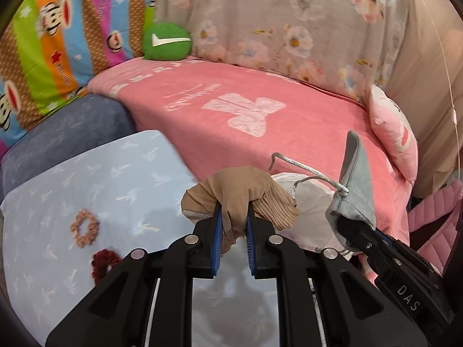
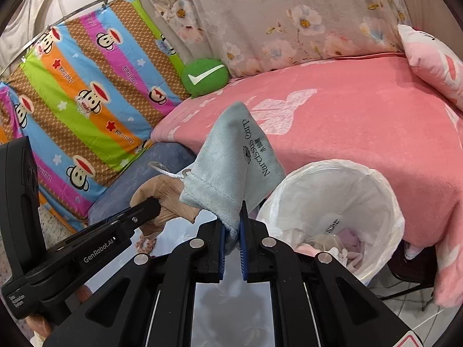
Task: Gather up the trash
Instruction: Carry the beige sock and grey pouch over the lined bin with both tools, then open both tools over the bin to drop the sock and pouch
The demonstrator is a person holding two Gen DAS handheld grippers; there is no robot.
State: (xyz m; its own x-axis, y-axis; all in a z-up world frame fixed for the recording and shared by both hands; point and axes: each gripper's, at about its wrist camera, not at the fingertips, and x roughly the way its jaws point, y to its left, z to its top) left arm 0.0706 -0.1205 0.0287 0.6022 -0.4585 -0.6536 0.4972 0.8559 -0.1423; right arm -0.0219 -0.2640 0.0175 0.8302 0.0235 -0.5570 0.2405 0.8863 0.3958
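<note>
My left gripper (image 1: 234, 217) is shut on a beige sock (image 1: 243, 190), which bunches up over its blue pads; the sock (image 2: 165, 199) also shows at the left of the right wrist view. My right gripper (image 2: 231, 225) is shut on a pale blue drawstring pouch (image 2: 234, 162) with dark lettering, held upright. In the left wrist view that pouch (image 1: 356, 185) hangs at the right with its silver cord (image 1: 301, 170) trailing. A white-lined trash bin (image 2: 385, 190) stands just right of the right gripper, with crumpled pink and white scraps inside. The bin's liner (image 1: 312, 202) peeks out between the two held items.
A pink blanket (image 2: 361, 133) covers the bed behind the bin. A light blue cloth (image 1: 86, 190) at the left bears a tan scrunchie (image 1: 85, 228) and a dark red one (image 1: 104, 263). A green check-mark cushion (image 2: 204, 76), a pink pillow (image 2: 434, 60) and hanging patterned sheets (image 2: 86, 95) surround.
</note>
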